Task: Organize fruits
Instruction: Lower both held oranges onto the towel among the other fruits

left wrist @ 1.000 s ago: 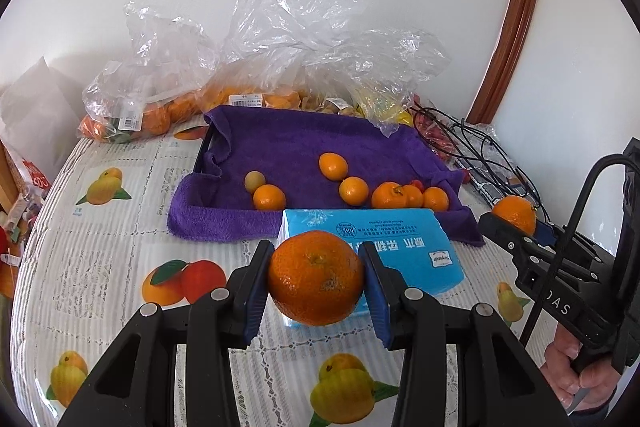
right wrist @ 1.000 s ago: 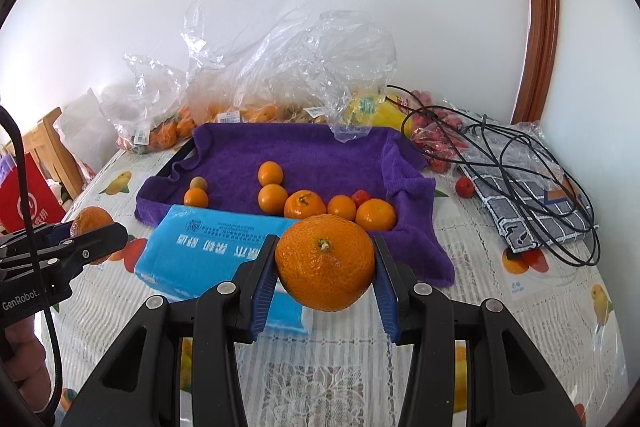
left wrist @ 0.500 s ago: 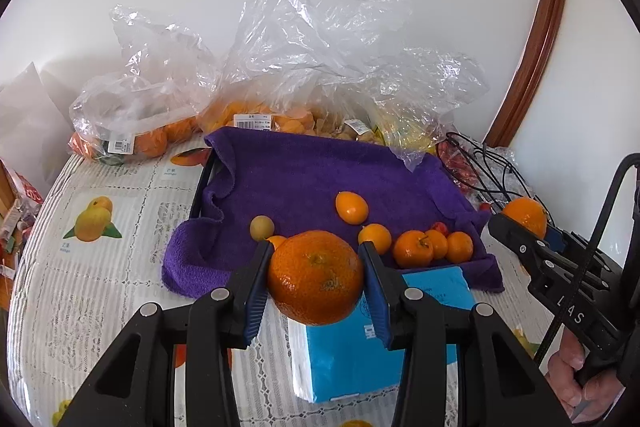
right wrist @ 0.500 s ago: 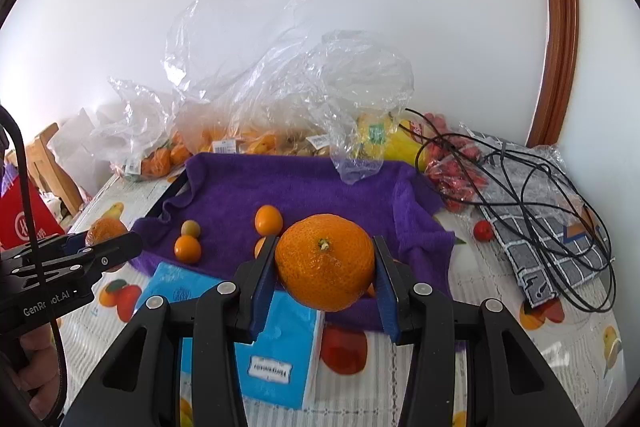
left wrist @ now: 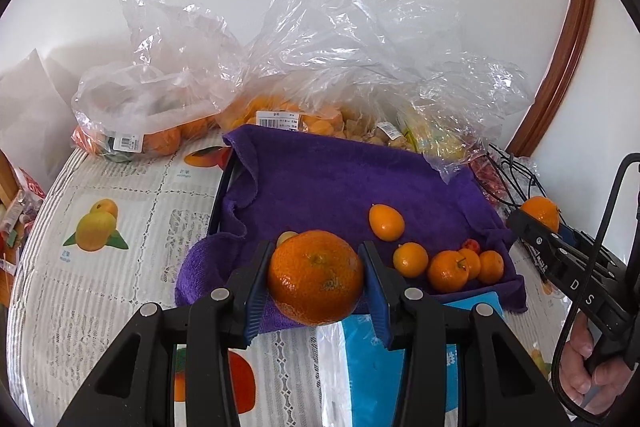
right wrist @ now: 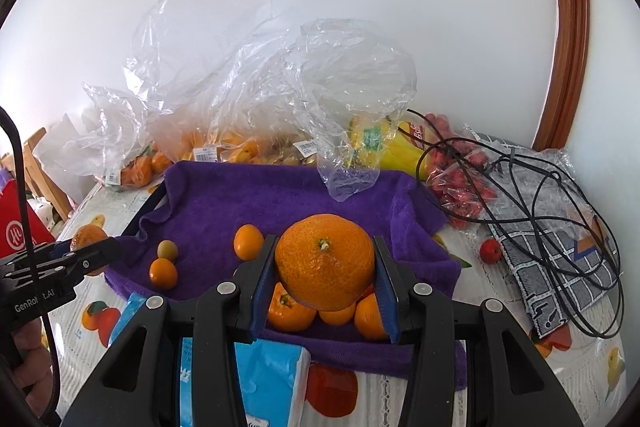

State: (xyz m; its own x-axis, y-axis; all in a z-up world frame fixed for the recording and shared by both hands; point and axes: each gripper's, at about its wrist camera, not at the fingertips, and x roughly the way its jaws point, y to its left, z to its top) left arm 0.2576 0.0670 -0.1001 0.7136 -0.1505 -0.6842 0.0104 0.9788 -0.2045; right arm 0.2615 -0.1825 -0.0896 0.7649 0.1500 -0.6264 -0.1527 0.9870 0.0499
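In the left wrist view, a large orange [left wrist: 316,277] was seen clamped between the blue pads of the left gripper [left wrist: 316,283], its stem dimple turned up and toward the camera. The fruit was nearly round, so no long axis could be made out. The gripper was angled downward over the near edge of a purple towel [left wrist: 340,183] draped in a black tray, with a blue packet [left wrist: 400,359] below its right finger. On the towel a few small oranges [left wrist: 448,271] were clustered at the right; one oval kumquat [left wrist: 386,222] lay apart, its long axis tilted toward upper left. At the far right the right gripper [left wrist: 532,217] was seen from the side, gripped by a hand [left wrist: 588,371] from below.

In the right wrist view, the right gripper [right wrist: 325,267] was clenched on a second orange [right wrist: 325,261], stem end facing up and toward the lens. It was held above the towel's near right part, just over the cluster of small oranges. The left gripper [right wrist: 96,247] was seen at the left edge, pointing right with its fruit between the tips.
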